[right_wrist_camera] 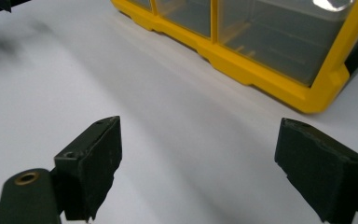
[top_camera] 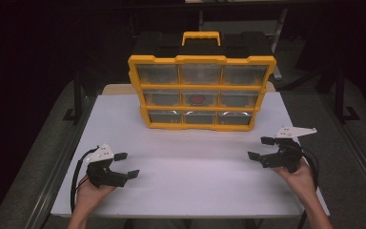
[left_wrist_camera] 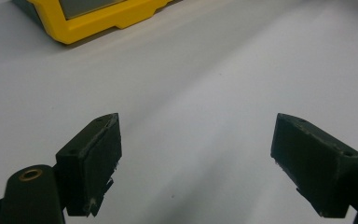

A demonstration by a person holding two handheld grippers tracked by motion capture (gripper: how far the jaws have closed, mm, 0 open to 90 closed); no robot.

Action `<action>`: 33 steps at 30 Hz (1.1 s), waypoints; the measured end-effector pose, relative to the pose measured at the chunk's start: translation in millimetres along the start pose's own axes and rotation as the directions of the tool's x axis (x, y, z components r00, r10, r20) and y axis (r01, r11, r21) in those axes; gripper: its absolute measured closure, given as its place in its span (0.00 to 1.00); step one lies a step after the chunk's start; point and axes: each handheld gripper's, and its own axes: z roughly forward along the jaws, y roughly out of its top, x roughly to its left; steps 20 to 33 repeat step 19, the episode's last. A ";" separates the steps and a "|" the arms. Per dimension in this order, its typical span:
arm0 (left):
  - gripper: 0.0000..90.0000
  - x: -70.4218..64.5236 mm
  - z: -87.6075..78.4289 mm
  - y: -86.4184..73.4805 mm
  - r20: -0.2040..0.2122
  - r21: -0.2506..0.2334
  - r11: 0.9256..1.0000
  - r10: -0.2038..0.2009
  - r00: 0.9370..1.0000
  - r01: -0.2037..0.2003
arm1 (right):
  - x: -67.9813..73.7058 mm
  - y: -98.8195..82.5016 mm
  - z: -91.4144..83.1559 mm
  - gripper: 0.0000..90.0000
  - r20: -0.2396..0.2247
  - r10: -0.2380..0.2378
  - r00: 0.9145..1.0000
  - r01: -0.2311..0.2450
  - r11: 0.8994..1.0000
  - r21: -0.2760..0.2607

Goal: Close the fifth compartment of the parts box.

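A yellow and black organizer case (top_camera: 200, 90) stands upright at the back middle of the white table (top_camera: 190, 186), its clear drawers facing me. One middle drawer holds something red (top_camera: 198, 99). My left gripper (top_camera: 126, 165) hovers near the table's front left, open, with nothing between its jaws. My right gripper (top_camera: 260, 148) hovers at the front right, open and empty too. In the left gripper view the gripper (left_wrist_camera: 196, 163) looks over bare table with the case's yellow corner (left_wrist_camera: 93, 21) far ahead. In the right gripper view the gripper (right_wrist_camera: 198, 168) faces the case's lower drawers (right_wrist_camera: 270, 32).
The table ends in edges close to both hands at left and right. Grey floor and dark metal frame legs (top_camera: 77, 95) flank the table. Between the grippers and the case lies bare white tabletop.
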 end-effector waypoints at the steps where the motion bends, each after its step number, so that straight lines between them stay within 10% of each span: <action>1: 0.18 0.0 0.6 -0.8 0.003 0.000 1.000 -0.006 1.000 0.006 | -0.5 -2.2 -0.4 0.15 -0.001 0.002 1.000 -0.002 1.000 0.001; 33: 0.18 0.0 6.5 -1.5 0.029 0.030 1.000 0.007 1.000 -0.008 | -2.0 -19.0 -11.2 0.15 0.006 0.028 1.000 -0.028 1.000 -0.012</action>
